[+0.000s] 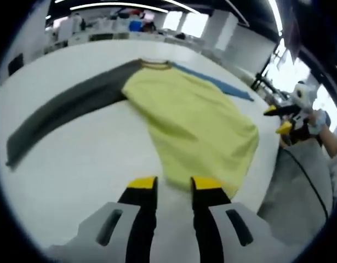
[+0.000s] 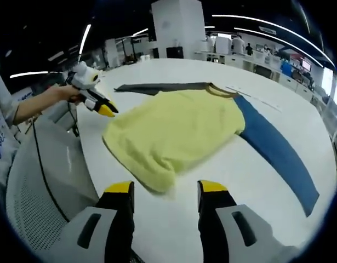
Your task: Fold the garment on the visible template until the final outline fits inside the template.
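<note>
Yellow raglan shirt [image 1: 198, 123] spread flat on white table [image 1: 75, 164], left gripper [image 1: 176, 185] and right gripper [image 2: 166, 189] both hovering near hem, jaws apart.

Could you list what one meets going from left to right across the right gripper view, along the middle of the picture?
Person's sleeve → left gripper held in the hand → yellow body of the garment → blue sleeve → bare white table.
</note>
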